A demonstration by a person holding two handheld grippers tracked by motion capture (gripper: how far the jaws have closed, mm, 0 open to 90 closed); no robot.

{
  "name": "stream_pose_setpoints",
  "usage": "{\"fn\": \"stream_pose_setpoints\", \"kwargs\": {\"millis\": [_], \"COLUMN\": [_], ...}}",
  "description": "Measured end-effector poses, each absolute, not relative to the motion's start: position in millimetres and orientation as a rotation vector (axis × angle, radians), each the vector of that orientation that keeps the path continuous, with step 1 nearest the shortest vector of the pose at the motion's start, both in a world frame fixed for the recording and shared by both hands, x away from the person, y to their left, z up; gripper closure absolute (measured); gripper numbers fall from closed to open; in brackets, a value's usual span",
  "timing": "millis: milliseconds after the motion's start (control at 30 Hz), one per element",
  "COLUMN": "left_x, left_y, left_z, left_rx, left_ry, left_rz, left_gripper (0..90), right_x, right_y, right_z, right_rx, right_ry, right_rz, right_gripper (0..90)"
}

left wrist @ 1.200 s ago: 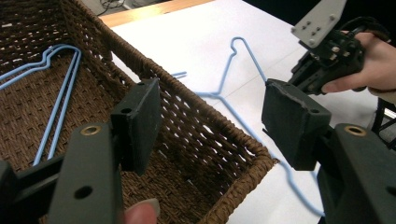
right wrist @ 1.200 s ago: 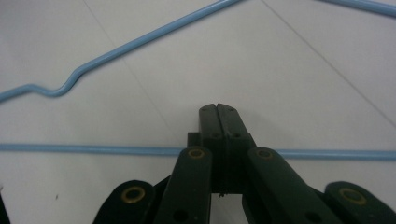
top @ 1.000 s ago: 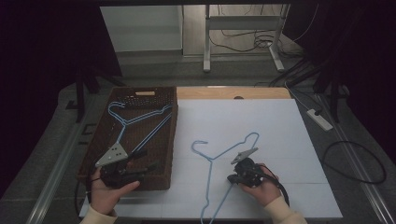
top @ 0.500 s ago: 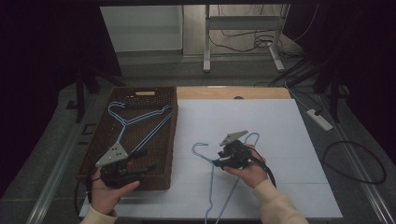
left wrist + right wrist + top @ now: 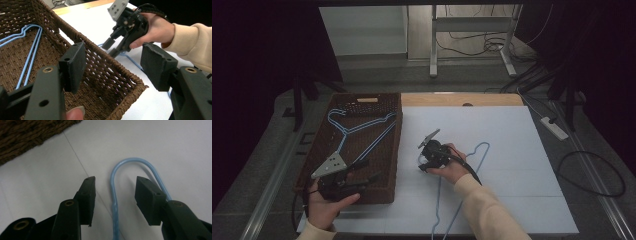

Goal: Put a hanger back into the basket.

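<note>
A light-blue wire hanger (image 5: pixel 479 148) lies flat on the white table top (image 5: pixel 512 130). My right gripper (image 5: pixel 424 163) is at its hook end. The jaws have just been opening and stand open. The hook loop (image 5: pixel 111 182) lies between the pads, which do not touch it. The right gripper (image 5: pixel 111 48) points down beside the brown wicker basket (image 5: pixel 397 145). Two more blue hangers (image 5: pixel 362 127) lie inside the basket. My left gripper (image 5: pixel 367 170) hovers open over the basket's near right corner (image 5: pixel 120 75), holding nothing.
The basket takes up the left part of the table, its wall right next to the hanger's hook. A power strip (image 5: pixel 554 127) and cables (image 5: pixel 592 175) lie off the table's right side. Table legs (image 5: pixel 432 40) stand beyond the far edge.
My right hand has moved left and a little farther away, from the hanger's middle to its hook end near the basket. The hanger lies about where it was. My left hand has not moved.
</note>
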State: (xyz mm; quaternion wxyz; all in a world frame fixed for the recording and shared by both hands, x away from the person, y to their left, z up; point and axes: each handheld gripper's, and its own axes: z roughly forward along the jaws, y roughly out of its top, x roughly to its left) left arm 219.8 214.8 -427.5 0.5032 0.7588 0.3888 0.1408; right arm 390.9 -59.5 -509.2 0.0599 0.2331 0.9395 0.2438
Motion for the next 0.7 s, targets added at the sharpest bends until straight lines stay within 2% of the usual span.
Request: {"fn": "stream_pose_setpoints", "kwargs": {"millis": [100, 133, 233, 433, 700], "left_x": [219.6, 219.4, 219.2, 219.2, 219.8], "left_y": [214.5, 214.3, 213.6, 211.2, 209.9], "left_z": [-426.9, -426.7, -426.6, -427.3, -428.2], "left_rx": [1.832, 1.831, 1.831, 1.838, 1.841], "left_ry": [0.937, 0.936, 0.934, 0.928, 0.935], "left_rz": [0.342, 0.342, 0.342, 0.339, 0.338], "left_gripper": [37.1, 37.1, 37.1, 37.1, 36.9], "right_x": [390.9, 391.0, 389.8, 386.4, 380.7], "right_y": [-50.5, -49.4, -45.5, -47.2, -71.7], "right_z": [-511.9, -511.4, -510.4, -507.2, -482.1], "right_rx": [0.687, 0.685, 0.715, 0.759, 0.808], "right_ry": [2.848, 2.851, 2.846, 2.813, 2.696], "right_rz": [0.692, 0.690, 0.656, 0.673, 0.876], "right_gripper": [64.0, 71.5, 85.4, 86.3, 86.3]}}
